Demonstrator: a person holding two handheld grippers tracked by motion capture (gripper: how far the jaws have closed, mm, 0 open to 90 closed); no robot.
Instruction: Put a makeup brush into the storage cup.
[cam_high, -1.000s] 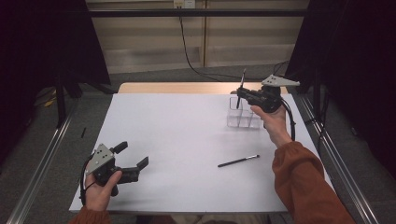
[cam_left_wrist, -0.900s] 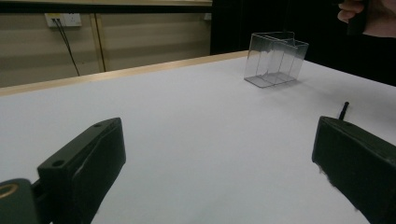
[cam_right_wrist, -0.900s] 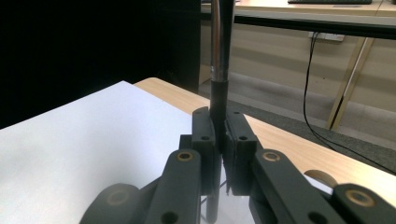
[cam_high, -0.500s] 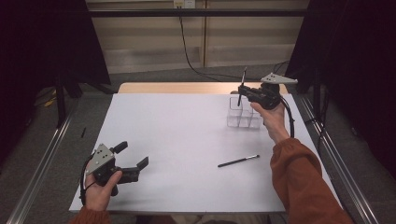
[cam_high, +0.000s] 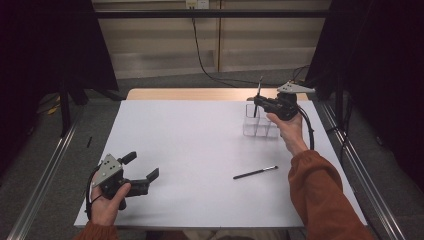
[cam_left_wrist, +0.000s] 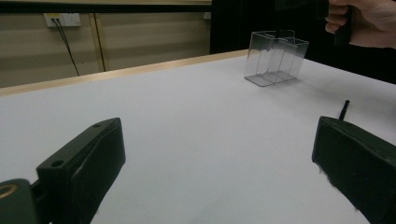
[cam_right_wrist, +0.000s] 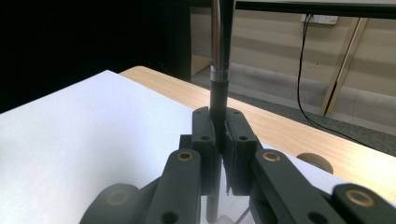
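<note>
My right gripper (cam_high: 257, 103) is shut on a slim dark brush (cam_high: 259, 91), which stands nearly upright above a clear compartmented holder (cam_high: 260, 126) at the table's far right. In the right gripper view the pads (cam_right_wrist: 204, 135) pinch the brush's black handle (cam_right_wrist: 218, 93) below a silvery band. The holder's clear rim (cam_right_wrist: 229, 203) lies right under the jaws. A second dark brush (cam_high: 255, 172) lies flat on the white table, nearer to me. My left gripper (cam_high: 142, 165) rests at the near left, open, with nothing between its jaws (cam_left_wrist: 219, 172). From there the holder (cam_left_wrist: 275, 58) is far off.
A white sheet (cam_high: 200, 150) covers the table, with a wooden strip (cam_high: 190, 94) along the far edge. Metal rails (cam_high: 45, 170) run down both sides. A black cable (cam_high: 202, 55) hangs from a wall socket behind.
My right hand has shifted slightly with the brush held over the holder. The left gripper has stayed still.
</note>
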